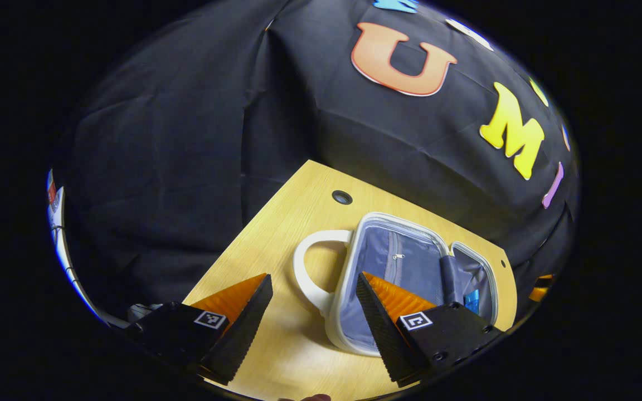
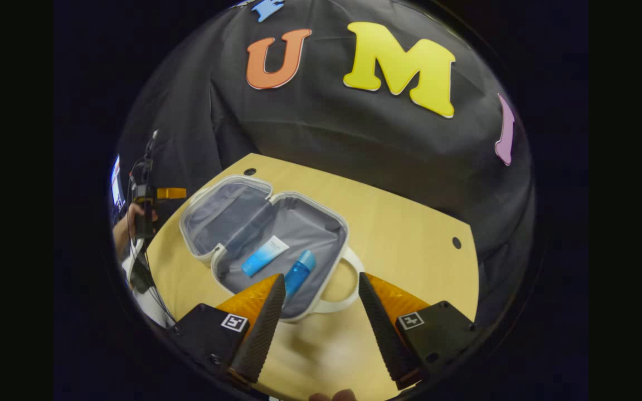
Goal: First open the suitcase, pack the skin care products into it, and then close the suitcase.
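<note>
White suitcase (image 2: 265, 239) lies open ahead of both tongs, left gripper (image 1: 312, 312) and right gripper (image 2: 321, 312) agape, empty

We see a light wooden table (image 2: 410, 234) with a pale grain running along its top. Two small round holes (image 2: 456, 243) sit near its far edge in the right gripper view, one toward each corner (image 2: 249, 171), and one dark hole (image 1: 342, 197) shows in the left gripper view. Black cloth (image 1: 187, 167) hangs behind, creased and draped down past the table's edge. At far left, we catch what may be a lit screen (image 2: 116, 186), too sliced off to tell.
</note>
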Motion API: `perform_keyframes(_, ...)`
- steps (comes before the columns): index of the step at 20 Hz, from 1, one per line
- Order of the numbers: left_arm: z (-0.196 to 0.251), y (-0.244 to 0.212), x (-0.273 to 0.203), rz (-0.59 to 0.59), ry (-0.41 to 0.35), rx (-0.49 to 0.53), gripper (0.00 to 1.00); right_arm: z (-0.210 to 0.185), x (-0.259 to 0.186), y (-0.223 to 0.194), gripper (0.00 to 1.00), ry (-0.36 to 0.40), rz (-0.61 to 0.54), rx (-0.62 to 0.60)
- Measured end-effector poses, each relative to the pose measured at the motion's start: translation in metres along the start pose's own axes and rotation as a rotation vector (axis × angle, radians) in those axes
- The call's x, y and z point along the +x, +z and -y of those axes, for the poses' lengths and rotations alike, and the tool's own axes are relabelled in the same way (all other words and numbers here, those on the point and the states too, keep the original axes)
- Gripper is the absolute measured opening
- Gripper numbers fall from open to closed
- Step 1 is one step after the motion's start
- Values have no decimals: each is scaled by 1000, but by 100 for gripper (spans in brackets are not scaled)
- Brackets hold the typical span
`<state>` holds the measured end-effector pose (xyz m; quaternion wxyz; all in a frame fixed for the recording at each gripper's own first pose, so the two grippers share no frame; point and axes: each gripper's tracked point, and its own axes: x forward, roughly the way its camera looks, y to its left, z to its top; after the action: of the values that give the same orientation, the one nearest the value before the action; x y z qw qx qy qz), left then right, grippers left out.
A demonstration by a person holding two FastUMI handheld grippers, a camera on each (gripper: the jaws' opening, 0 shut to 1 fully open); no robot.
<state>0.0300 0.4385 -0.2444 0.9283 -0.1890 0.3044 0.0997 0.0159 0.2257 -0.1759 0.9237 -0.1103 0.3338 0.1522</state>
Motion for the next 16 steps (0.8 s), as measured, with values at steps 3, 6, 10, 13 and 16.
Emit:
perform_keyframes(3, -9, -2, 35, -53, -14, -42, 97, 20, -17, -8, 79, -45, 12, -4)
perform_keyframes(6, -15, -14, 61, -114, 4, -24, 95, 34, -28, -9, 79, -76, 20, 19)
perform_keyframes(10, -10, -17, 80, -145, 19, -66, 76, 46, -36, -5, 79, -100, 37, 45)
perform_keyframes(13, -11, -28, 85, -192, 47, -103, 49, 48, -38, -8, 79, -98, 39, 60)
perform_keyframes(16, -9, -21, 85, -169, 68, -153, 26, 50, -44, -11, 79, -97, 52, 68)
